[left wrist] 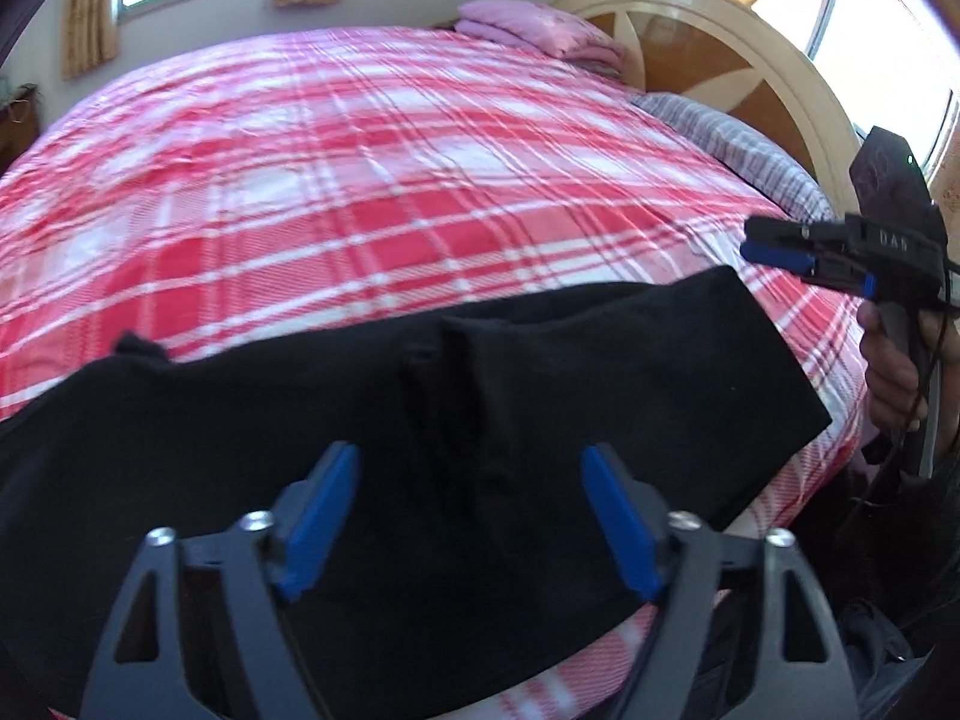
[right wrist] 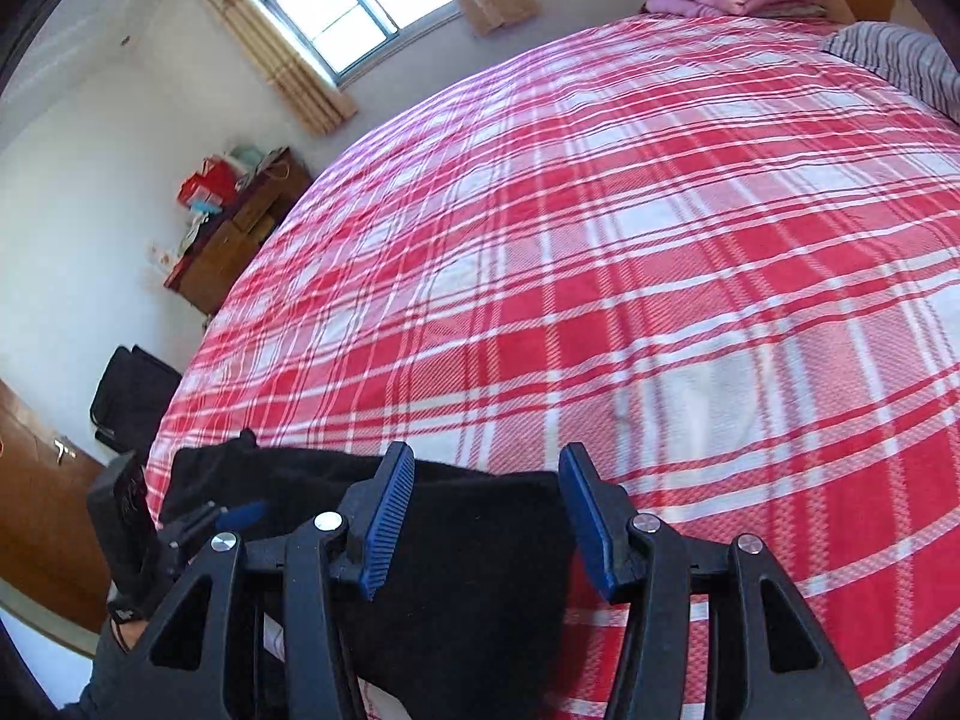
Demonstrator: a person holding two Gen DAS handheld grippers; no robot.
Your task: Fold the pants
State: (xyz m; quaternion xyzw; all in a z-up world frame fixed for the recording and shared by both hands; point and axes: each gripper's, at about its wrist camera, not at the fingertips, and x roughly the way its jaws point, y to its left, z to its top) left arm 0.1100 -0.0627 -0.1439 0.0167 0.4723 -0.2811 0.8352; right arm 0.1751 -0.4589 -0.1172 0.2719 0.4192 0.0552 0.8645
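Black pants (left wrist: 420, 420) lie folded across the near edge of a bed with a red and white plaid sheet (left wrist: 360, 180). My left gripper (left wrist: 471, 498) hangs over the middle of the pants, its blue pads wide apart with only flat cloth beneath them. My right gripper (right wrist: 489, 504) is open above the pants' right end (right wrist: 468, 540), whose edge runs between the fingers. In the left wrist view the right gripper (left wrist: 757, 245) shows at the right, held by a hand (left wrist: 888, 372) beyond the pants' corner. The left gripper (right wrist: 234, 516) appears at the lower left of the right wrist view.
Folded pink bedding (left wrist: 540, 30) and a striped pillow (left wrist: 732, 144) lie by the curved headboard (left wrist: 690, 12). A wooden dresser (right wrist: 240, 234) with clutter, a black bag (right wrist: 132, 396) and a brown door (right wrist: 36, 510) stand left of the bed.
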